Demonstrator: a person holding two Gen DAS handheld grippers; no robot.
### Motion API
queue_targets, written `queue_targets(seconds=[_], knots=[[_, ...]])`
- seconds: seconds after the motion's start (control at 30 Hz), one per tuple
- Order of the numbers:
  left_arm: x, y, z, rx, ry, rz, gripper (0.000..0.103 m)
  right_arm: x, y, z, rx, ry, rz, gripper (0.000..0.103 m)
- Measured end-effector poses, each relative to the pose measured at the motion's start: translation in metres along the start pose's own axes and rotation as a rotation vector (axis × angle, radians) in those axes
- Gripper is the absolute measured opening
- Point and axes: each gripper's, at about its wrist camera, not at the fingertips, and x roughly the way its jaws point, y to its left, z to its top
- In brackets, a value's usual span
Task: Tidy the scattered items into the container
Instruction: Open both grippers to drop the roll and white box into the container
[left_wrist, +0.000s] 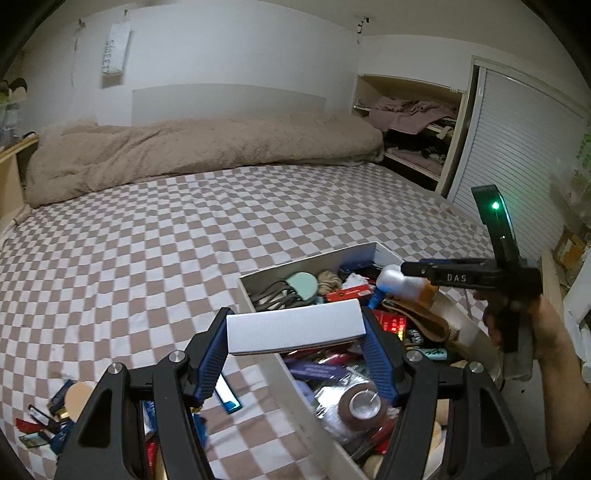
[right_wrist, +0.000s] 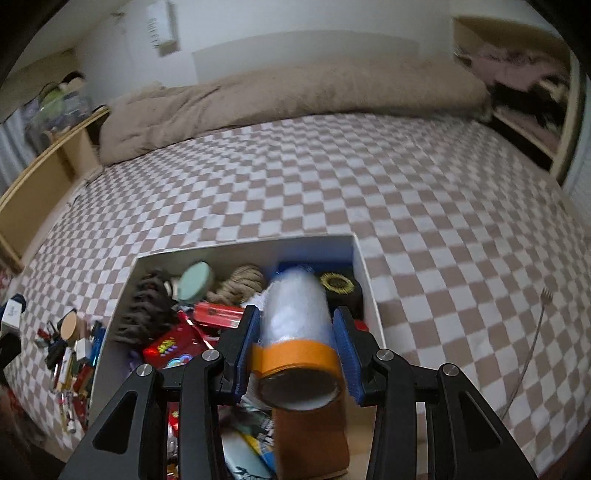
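Note:
A white cardboard container (left_wrist: 258, 275) full of small items sits on the checkered bed. My left gripper (left_wrist: 295, 320) is shut on a flat white box (left_wrist: 291, 330), held just above the container's near left wall. My right gripper (right_wrist: 297, 314) is shut on a roll of clear film with an orange tape band (right_wrist: 295, 332), above the container (right_wrist: 243, 253). In the left wrist view the right gripper (left_wrist: 408, 271) hangs over the container's far right side, with a hand behind it. Scattered small items (left_wrist: 48, 417) lie on the bed left of the container, also seen in the right wrist view (right_wrist: 70, 350).
A blue and white packet (left_wrist: 227, 395) lies on the sheet beside the container. A thin metal fork-like tool (right_wrist: 532, 350) lies on the bed to the right. A beige duvet (left_wrist: 184, 151) covers the bed's far end. Shelves with clothes (left_wrist: 413, 122) stand at the right.

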Motion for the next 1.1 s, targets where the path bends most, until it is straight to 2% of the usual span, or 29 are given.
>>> queue_targets(seconds=[0.2,0.27,0.33,0.43,0.5,0.53,0.57,0.67,0.83,0.97,1.1], knots=[[0.024,-0.011,0.010,0.000,0.027,-0.024,0.067,-0.024,-0.003,-0.010,0.042,-0.064,-0.035,0.044],[0.033,-0.014,0.013,-0.008,0.042,-0.036,0.067,-0.037,-0.003,-0.013,0.072,-0.110,-0.002,0.061],[0.044,-0.017,0.017,-0.021,0.063,-0.040,0.067,-0.048,0.000,-0.016,0.099,-0.149,0.031,0.066],[0.058,-0.022,0.021,-0.047,0.091,-0.039,0.067,-0.064,0.008,-0.022,0.119,-0.202,0.046,0.066],[0.066,-0.025,0.022,-0.069,0.106,-0.054,0.067,-0.073,0.005,-0.028,0.144,-0.240,0.044,0.073],[0.070,-0.026,0.023,-0.077,0.112,-0.058,0.067,-0.077,0.005,-0.031,0.156,-0.256,0.041,0.085],[0.074,-0.027,0.025,-0.085,0.117,-0.059,0.067,-0.080,0.004,-0.034,0.168,-0.271,0.037,0.089],[0.087,-0.030,0.031,-0.109,0.144,-0.073,0.067,-0.084,0.002,-0.044,0.208,-0.299,0.019,0.089],[0.115,-0.041,0.046,-0.120,0.207,-0.090,0.067,-0.087,-0.012,-0.072,0.270,-0.294,0.056,0.089],[0.135,-0.057,0.051,-0.091,0.266,-0.095,0.067,-0.082,-0.006,-0.082,0.247,-0.271,0.104,0.089],[0.155,-0.070,0.057,-0.074,0.315,-0.096,0.067,-0.085,0.002,-0.082,0.208,-0.274,0.104,0.089]])
